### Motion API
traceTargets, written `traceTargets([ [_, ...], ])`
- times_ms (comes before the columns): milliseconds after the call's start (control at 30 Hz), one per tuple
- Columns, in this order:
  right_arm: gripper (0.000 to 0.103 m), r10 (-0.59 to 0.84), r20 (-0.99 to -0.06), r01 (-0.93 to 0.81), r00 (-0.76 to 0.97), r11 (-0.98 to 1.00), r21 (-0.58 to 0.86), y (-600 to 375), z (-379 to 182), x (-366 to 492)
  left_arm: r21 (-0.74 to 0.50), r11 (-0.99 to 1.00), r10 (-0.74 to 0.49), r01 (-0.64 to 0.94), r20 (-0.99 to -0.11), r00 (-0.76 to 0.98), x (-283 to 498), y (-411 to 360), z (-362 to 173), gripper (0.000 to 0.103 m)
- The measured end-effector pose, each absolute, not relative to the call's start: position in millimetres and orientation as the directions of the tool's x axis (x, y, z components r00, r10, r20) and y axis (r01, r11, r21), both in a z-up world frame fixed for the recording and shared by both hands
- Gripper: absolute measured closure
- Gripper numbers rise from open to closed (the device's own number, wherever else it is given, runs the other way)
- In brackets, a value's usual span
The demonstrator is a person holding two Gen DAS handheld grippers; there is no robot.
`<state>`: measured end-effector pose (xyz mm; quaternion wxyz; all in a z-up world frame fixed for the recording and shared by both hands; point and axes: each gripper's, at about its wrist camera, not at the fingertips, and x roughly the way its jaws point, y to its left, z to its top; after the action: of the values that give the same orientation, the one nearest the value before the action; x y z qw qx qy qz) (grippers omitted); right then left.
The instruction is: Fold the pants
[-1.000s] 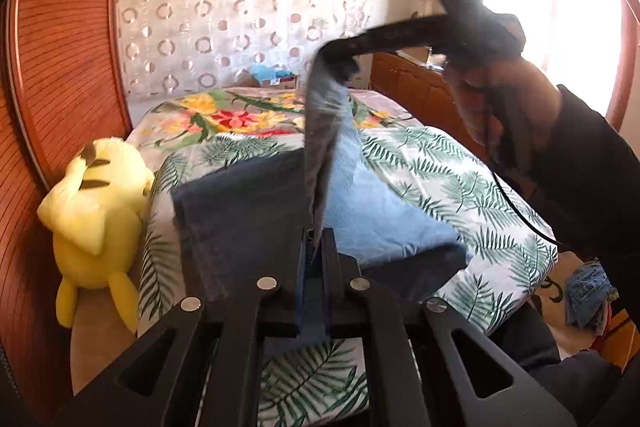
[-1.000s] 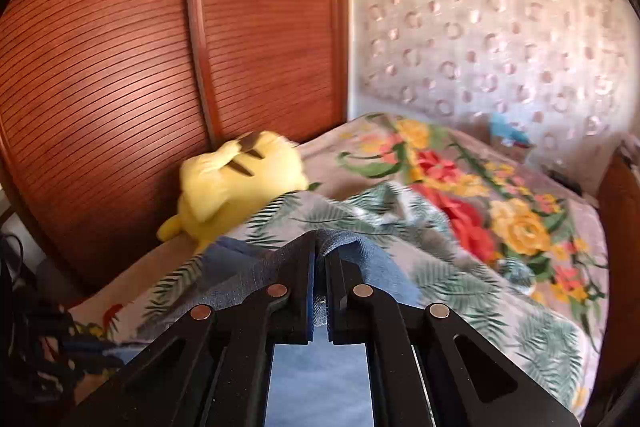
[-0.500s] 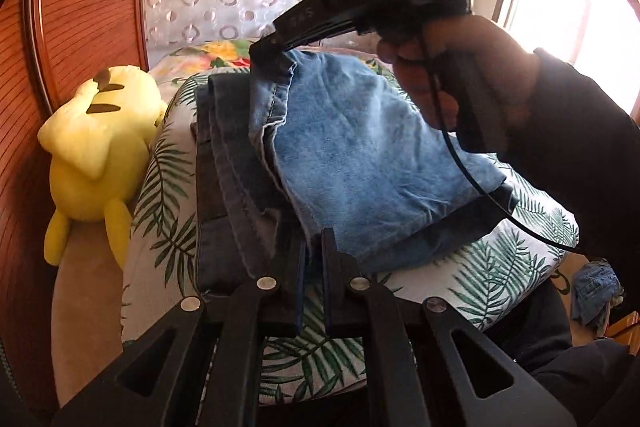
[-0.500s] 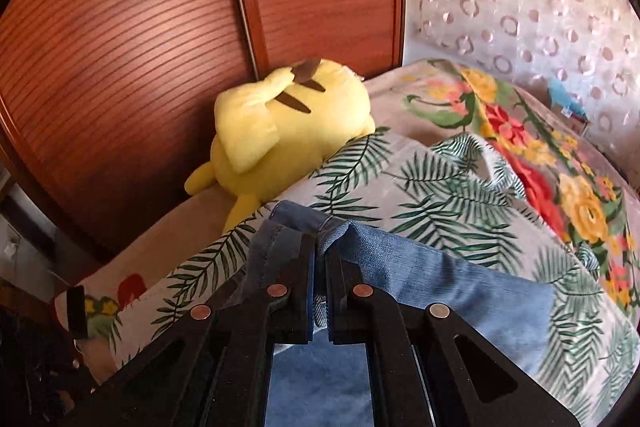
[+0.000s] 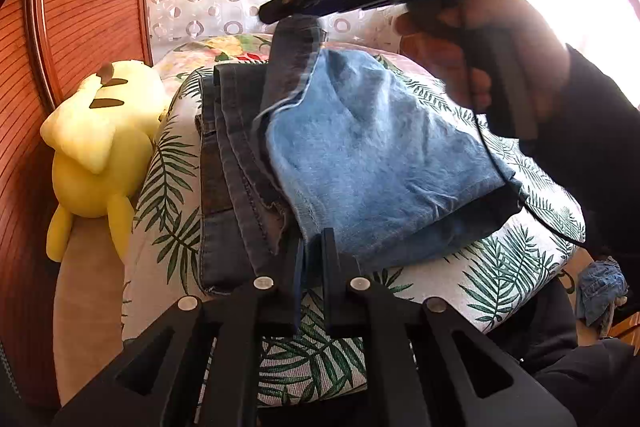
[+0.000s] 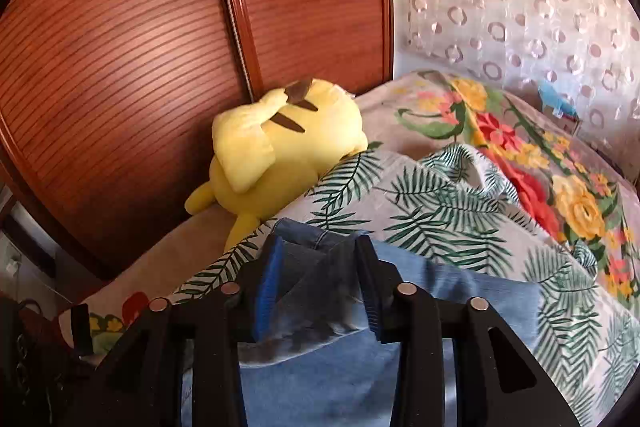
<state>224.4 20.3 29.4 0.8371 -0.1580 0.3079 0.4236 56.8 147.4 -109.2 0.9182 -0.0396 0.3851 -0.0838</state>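
Right tongs [image 6: 316, 279] have just opened around jeans [image 5: 376, 155]; left tongs [image 5: 312, 267] stay clamped.

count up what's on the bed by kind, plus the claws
jeans: 1
yellow plush toy: 1
leaf-print cover: 1
floral cover: 1
claws: 2, left claw shut on the jeans, right claw just opened with denim between its jaws
total: 6

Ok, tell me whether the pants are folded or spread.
Folded: the pants lie doubled over on the bed, pale inner side up, upper layer covering the darker layer beneath.
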Motion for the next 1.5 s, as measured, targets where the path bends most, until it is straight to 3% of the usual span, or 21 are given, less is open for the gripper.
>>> traceTargets([
  [667,0.06,0.547,-0.63,-0.708,0.551,0.707,-0.005,-116,13,172,-0.064,0.997,-0.083,0.053,-0.691,0.718,61,155,-87,0.095],
  [767,0.06,0.538,-0.633,-0.691,0.556,0.723,0.007,-134,10,163,-0.053,0.997,-0.077,0.055,-0.689,0.721,67,149,-84,0.091],
  [867,0.06,0.53,-0.634,-0.677,0.564,0.736,0.012,-145,8,154,-0.042,0.997,-0.077,0.066,-0.687,0.723,73,141,-81,0.085],
  [1100,0.06,0.516,-0.633,-0.654,0.577,0.757,0.02,-165,6,143,-0.038,0.992,-0.116,0.123,-0.676,0.727,84,117,-77,0.054],
  [1167,0.06,0.51,-0.635,-0.648,0.58,0.761,0.018,-172,4,141,-0.041,0.99,-0.129,0.137,-0.68,0.721,89,110,-78,0.042],
  [1200,0.06,0.507,-0.636,-0.646,0.583,0.763,0.017,-176,3,141,-0.043,0.989,-0.132,0.14,-0.68,0.721,90,108,-78,0.027],
  [1233,0.06,0.505,-0.636,-0.642,0.584,0.766,0.018,-179,3,140,-0.046,0.988,-0.139,0.146,-0.679,0.721,92,105,-79,0.019],
  [1500,0.06,0.502,-0.648,-0.619,0.573,0.783,0.059,-194,-13,135,-0.035,0.989,-0.126,0.144,-0.706,0.697,107,92,-93,0.019],
])
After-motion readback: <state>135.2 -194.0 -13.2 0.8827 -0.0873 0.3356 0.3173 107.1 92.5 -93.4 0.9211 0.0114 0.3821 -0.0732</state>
